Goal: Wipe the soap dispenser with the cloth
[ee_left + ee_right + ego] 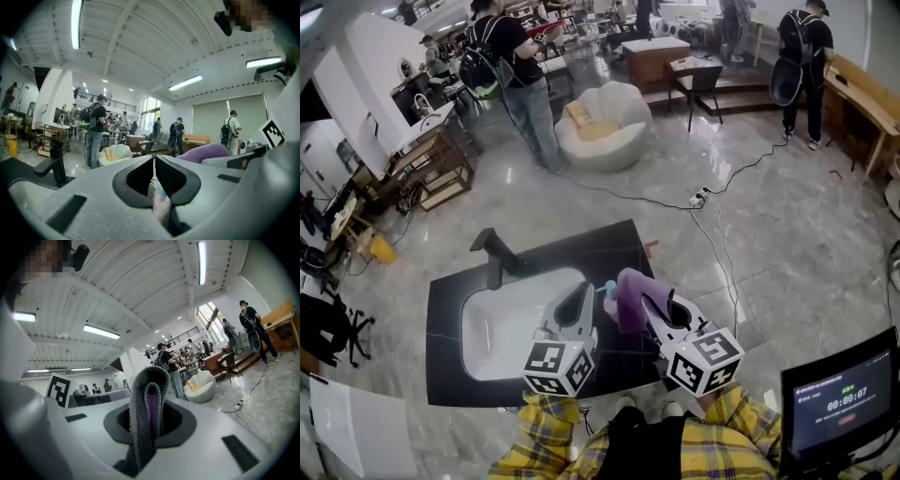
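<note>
- The left gripper [153, 160] has its jaws pressed together at the tips, with nothing between the pads. It hangs above the right side of the sink and points roughly level.
- The right gripper [648, 304] is clamped on the cloth. It is also held up in the air, just beside the left one.
- The black counter [609, 246] lies below both grippers, with the basin set into it.
- The white sink [502, 330] and its black faucet [494, 259] play no part at this point. Neither gripper is near the faucet.
- The cloth [144, 401], grey outside and purple inside, stands out of the right jaws as 1 upright folded loop. Picking up the cloth is therefore done, and it looks ready to wipe.
- The soap dispenser [159, 204] is a small pale pink bottle with a teal top.
  - In the left gripper view it shows low in the slot under the pads.
  - In the head view it sits between the 2 gripper tips, just beside the cloth.
  - I cannot tell whether the left jaws touch or carry it.
- By my reading, 1 step of 2 is finished. The cloth is close to the bottle, but no view shows it pressed against it, so all of the wiping is left to do.
</note>
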`<action>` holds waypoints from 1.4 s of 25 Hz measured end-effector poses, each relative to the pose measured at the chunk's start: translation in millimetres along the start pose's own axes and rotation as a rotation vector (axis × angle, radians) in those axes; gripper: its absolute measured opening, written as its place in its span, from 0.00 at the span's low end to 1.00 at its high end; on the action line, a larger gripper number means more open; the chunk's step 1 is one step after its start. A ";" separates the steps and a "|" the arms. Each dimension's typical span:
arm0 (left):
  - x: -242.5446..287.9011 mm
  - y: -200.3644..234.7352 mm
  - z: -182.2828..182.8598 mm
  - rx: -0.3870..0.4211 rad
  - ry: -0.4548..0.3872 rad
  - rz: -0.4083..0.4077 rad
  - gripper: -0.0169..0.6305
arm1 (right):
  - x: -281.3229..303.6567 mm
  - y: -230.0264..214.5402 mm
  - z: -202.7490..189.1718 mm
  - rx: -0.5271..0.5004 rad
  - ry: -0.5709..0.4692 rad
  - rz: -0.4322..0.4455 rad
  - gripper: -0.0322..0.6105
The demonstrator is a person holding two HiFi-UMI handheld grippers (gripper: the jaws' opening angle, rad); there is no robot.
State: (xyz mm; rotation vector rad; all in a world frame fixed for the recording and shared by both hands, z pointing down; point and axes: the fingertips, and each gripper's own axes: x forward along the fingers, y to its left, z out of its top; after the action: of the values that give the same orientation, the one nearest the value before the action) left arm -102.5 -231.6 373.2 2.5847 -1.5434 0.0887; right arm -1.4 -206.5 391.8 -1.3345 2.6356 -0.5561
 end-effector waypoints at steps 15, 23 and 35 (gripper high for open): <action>33.9 -10.3 -14.1 0.003 0.061 -0.159 0.04 | 15.4 0.9 -6.3 0.016 -0.004 -0.044 0.12; 31.9 -9.3 -13.6 -0.015 0.045 -0.179 0.04 | 20.4 3.1 -26.7 0.035 0.031 -0.064 0.12; 30.9 -14.5 -11.0 -0.018 0.040 -0.188 0.04 | 26.8 -9.8 -53.3 0.006 0.090 -0.116 0.12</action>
State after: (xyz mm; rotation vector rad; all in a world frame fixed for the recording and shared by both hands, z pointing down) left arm -74.8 -250.2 386.5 2.6806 -1.2752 0.1066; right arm -25.2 -219.2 445.9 -1.5021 2.6368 -0.6538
